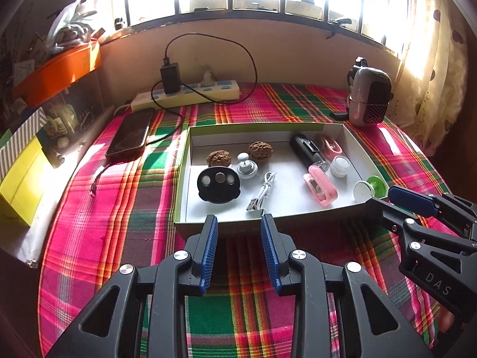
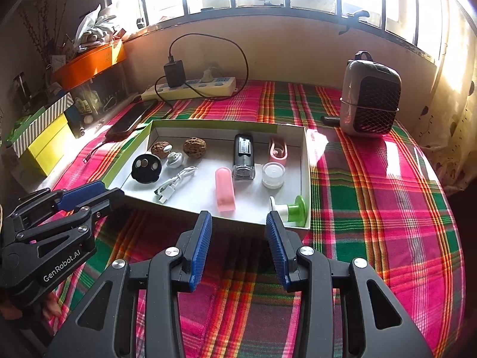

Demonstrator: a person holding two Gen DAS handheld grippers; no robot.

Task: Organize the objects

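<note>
Already the items lay in the box (image 1: 354, 137) on the cloth. Both the left gripper (image 1: 238, 253) and right gripper (image 2: 240, 249) hung parted and empty near its front wall; dipping carelessly could have nudged the light box askew

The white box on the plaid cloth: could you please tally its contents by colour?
In the white box:
Brown walnuts: 2
Black items: 2
Pink items: 2
White or silver items: 3
Green-and-white item: 1
Total: 10
</note>
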